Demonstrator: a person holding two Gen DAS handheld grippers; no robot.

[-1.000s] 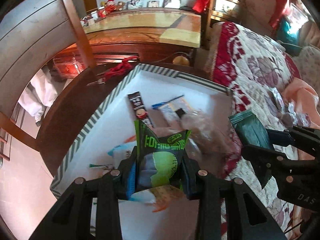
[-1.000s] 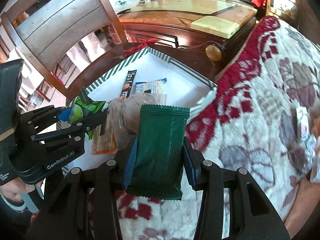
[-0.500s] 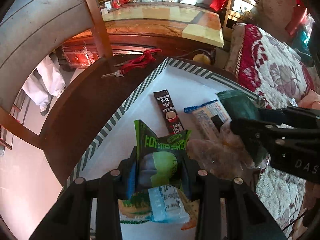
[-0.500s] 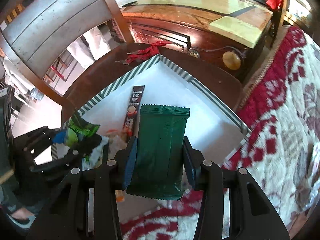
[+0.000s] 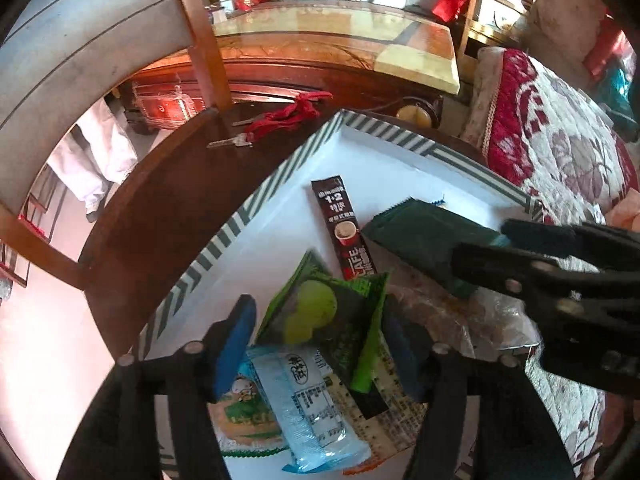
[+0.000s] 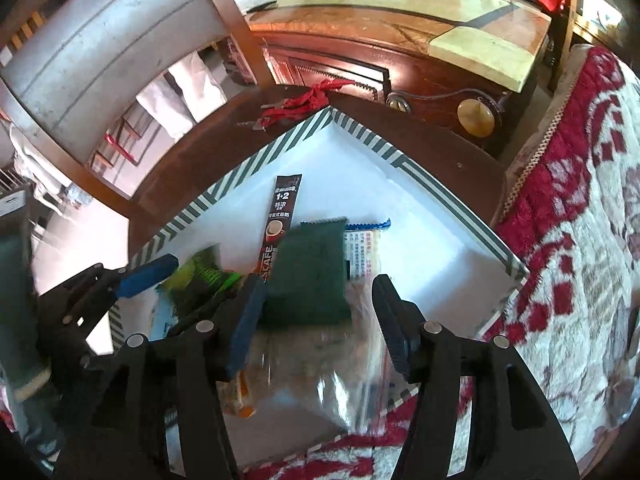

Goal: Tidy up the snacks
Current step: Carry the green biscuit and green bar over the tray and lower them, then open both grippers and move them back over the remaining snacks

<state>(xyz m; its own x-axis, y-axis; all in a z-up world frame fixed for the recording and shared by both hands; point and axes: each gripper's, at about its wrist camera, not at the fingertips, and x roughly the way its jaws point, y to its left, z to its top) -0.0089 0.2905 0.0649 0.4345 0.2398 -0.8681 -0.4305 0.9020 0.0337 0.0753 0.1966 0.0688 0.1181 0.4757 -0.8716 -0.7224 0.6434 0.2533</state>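
Observation:
A white box with a green-striped rim (image 5: 280, 184) (image 6: 240, 184) holds several snacks. My left gripper (image 5: 316, 344) (image 6: 180, 288) hangs over its near part, jaws opening. The bright green lime packet (image 5: 332, 320) (image 6: 204, 276) lies loose between the jaws on a light blue packet (image 5: 308, 400). My right gripper (image 6: 320, 320) (image 5: 540, 252) is beside it, jaws also opening. The dark green packet (image 6: 312, 276) (image 5: 420, 236) lies just ahead of its pads, resting on a clear plastic bag (image 6: 320, 372). A brown coffee stick (image 5: 344, 224) (image 6: 282, 212) lies flat further in.
The box sits on a dark round wooden table (image 5: 168, 208). A red cord with keys (image 5: 288, 116) lies beyond the box's far corner. A grey chair back (image 5: 80, 40) stands to the left, and a red-and-white floral blanket (image 6: 580, 240) borders the right side.
Both grippers moved in over the box, then opened. The lime packet and the dark green packet dropped out of the jaws onto the snacks in the box.

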